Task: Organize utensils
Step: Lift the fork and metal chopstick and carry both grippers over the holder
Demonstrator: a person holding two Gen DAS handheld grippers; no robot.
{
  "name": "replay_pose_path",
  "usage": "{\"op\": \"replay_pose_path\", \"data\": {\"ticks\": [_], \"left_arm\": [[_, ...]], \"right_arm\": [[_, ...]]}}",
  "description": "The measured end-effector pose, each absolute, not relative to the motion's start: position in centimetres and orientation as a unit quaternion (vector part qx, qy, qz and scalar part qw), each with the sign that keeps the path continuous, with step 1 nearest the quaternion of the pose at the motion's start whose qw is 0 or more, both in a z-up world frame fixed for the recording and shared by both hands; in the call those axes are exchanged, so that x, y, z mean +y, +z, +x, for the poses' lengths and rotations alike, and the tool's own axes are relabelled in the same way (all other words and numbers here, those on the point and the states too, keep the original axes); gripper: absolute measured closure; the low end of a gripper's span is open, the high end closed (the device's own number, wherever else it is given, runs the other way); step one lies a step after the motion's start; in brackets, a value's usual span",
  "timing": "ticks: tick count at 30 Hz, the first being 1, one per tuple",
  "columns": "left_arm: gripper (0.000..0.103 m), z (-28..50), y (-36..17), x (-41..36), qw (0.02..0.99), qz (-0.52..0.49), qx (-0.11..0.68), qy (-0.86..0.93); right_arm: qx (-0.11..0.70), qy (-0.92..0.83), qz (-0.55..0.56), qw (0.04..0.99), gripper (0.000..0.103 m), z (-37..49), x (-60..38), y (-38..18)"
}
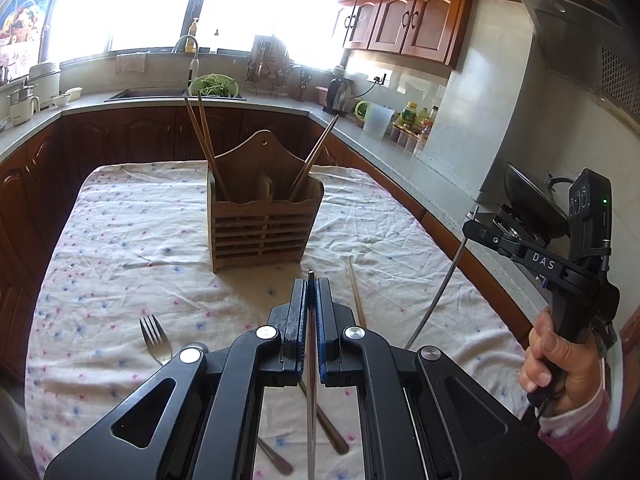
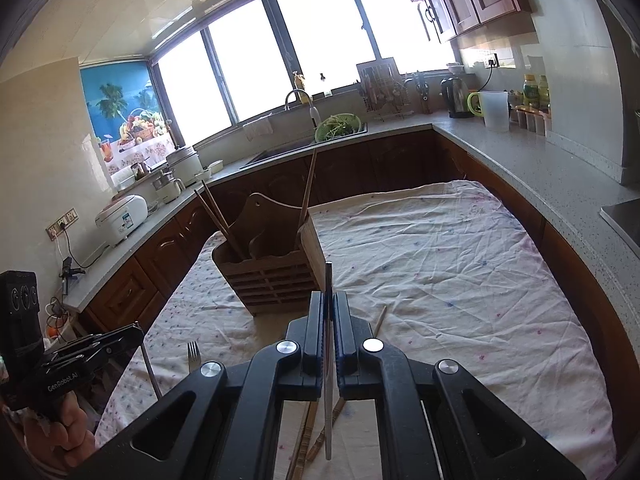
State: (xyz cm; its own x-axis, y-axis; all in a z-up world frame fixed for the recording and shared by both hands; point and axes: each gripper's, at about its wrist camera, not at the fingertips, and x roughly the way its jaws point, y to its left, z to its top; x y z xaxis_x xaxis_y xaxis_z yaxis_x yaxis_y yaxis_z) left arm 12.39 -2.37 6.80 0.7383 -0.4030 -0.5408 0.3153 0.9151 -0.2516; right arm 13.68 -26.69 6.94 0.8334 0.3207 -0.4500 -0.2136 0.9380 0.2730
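- In a sunlit kitchen, the left gripper [image 1: 311, 284] clamps its fingers on a thin metal chopstick [image 1: 311, 380], the tip poking just past the pads while the shaft hangs back beneath the frame.
- The right gripper [image 2: 329, 300] holds a second metal chopstick [image 2: 328, 392] the same way, fingers pressed together on it close to its upper end.
- Both rods look stiff, light and smooth; being polished metal, they will likely slip or swivel in a loose pinch, so a firm hold near one end seems the safer choice for lowering them tip-first.
- The wooden utensil holder [image 1: 262, 232] stands upright mid-table on the flowered tablecloth [image 1: 120, 240], slatted in front, with brown wooden chopsticks [image 1: 208, 148] leaning out of its left and right compartments.
- A fork [image 1: 156, 340] lies on the cloth near the left gripper, and one loose wooden chopstick [image 1: 356, 296] lies just beside the holder's right front, both yet to be sorted.
- More utensil handles lie partly hidden under the gripper frames.
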Motion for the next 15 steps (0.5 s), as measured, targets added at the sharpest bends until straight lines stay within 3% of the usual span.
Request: {"op": "replay_pose_path", "data": {"ticks": [15], "left_arm": [[0.100,12.6,9.2,-0.5,0.943,-0.084,0.268,-0.181]], "right_arm": [[0.231,0.153,0.100,0.956,0.099,14.2,-25.6,8.8]]}}
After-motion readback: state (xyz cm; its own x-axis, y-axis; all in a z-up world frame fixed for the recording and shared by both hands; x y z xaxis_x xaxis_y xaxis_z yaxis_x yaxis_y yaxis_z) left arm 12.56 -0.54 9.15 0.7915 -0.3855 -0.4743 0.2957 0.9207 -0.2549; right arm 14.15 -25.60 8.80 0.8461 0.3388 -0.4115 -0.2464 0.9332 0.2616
